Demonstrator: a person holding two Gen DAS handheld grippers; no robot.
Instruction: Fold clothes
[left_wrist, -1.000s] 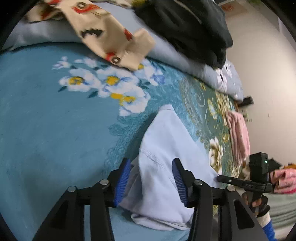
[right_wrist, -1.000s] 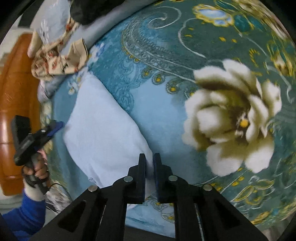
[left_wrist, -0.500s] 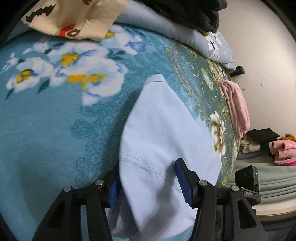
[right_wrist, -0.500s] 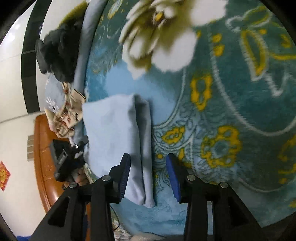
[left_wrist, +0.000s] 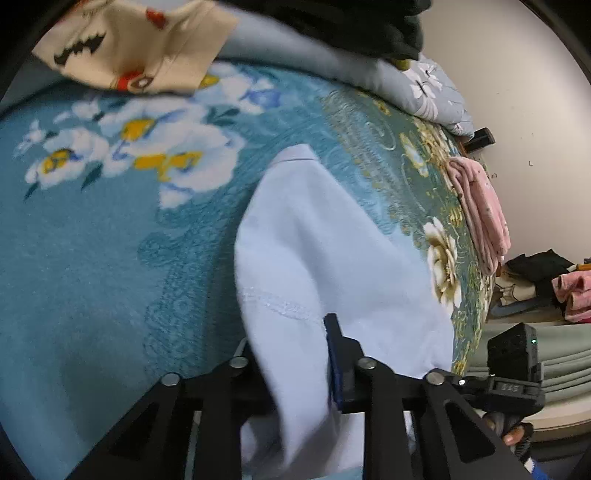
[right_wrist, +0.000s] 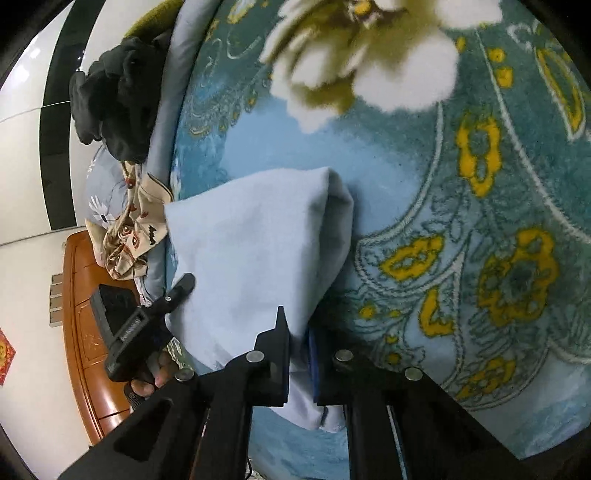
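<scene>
Left gripper (left_wrist: 291, 365): jaws closed onto the near hem of the pale blue garment (left_wrist: 332, 251); left finger buried under cloth, only the blue-padded right finger shows.
Right gripper (right_wrist: 299, 354): jaws narrow, pinching a fold of the same garment's edge between them.
Garment position: lies folded on the blanket (left_wrist: 92, 266), running from 6 o'clock toward 12 in the left wrist view; in the right wrist view it sits at centre-left, folded edge toward 1 o'clock.
Surface: teal floral blanket, white and yellow flowers, spread over a bed.
Room: white wall (left_wrist: 517, 92) at 2 o'clock; wooden headboard (right_wrist: 79, 314) at 8 o'clock in the right view.
Other cloth: cream printed fabric (left_wrist: 140, 48) at 11 o'clock; dark clothes (left_wrist: 351, 26) at 12; pink folded item (left_wrist: 480, 206) at 3, on the blanket's edge.
Hard to make out: garment type unclear; lower hem cut off behind the gripper frames; far flower print blurred.
</scene>
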